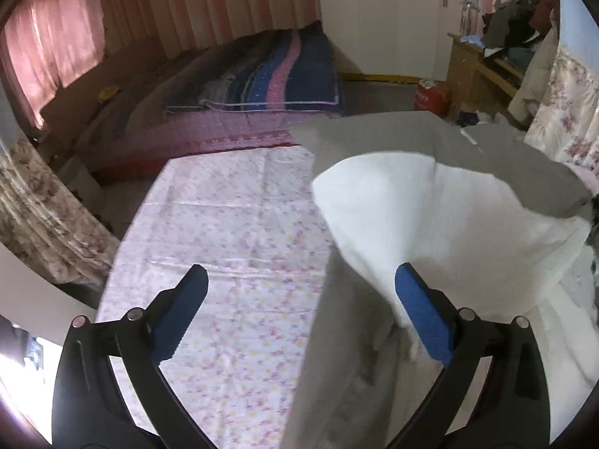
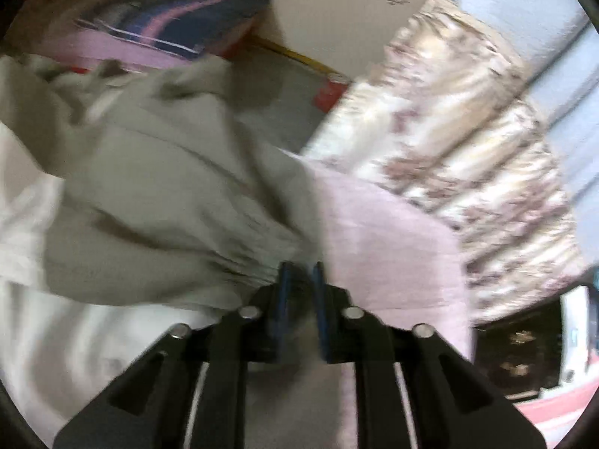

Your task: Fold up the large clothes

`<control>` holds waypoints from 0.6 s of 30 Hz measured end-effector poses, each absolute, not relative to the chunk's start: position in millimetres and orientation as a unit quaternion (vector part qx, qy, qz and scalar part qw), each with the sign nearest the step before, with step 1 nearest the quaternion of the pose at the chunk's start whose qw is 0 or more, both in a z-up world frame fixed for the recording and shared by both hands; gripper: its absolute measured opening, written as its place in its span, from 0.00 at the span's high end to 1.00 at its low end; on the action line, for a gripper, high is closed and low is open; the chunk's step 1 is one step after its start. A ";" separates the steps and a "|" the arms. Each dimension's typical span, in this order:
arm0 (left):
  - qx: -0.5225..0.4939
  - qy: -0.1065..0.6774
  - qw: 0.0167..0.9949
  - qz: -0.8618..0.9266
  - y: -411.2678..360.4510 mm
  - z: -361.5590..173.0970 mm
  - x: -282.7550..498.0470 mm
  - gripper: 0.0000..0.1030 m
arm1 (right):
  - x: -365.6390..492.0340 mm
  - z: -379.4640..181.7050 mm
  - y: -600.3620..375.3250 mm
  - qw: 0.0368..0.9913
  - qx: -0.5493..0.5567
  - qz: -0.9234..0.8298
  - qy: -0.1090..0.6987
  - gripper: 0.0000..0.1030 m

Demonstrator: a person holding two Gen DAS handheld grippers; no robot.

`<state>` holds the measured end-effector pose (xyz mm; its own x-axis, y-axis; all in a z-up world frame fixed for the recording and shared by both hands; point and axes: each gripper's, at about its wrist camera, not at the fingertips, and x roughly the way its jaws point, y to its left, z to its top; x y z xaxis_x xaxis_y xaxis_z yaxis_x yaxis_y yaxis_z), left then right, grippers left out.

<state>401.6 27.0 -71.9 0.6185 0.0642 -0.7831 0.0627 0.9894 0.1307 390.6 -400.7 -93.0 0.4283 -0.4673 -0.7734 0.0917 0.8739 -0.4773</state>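
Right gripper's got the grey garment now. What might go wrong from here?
1. The right gripper pinches only a bunched edge of the grey garment; it may slip out under a pull.
2. The left gripper is open and holds nothing, so the garment's white lining may stay crumpled and fold unevenly.

Dim fisheye views, right one motion-blurred

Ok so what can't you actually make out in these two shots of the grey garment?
- Right wrist view: motion blur smears the grey garment, so its type and which edge the right tongs pinch stay unclear.
- Left wrist view: the garment's right side runs off the frame edge; its white lining covers the part beneath.
- Left tongs: open, touching unclear.
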 end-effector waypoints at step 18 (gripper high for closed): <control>0.156 0.461 0.873 -0.042 6.3 -91.8 343.5 0.03 | 345.1 -17.0 -393.2 0.899 -0.066 -0.077 0.425 0.28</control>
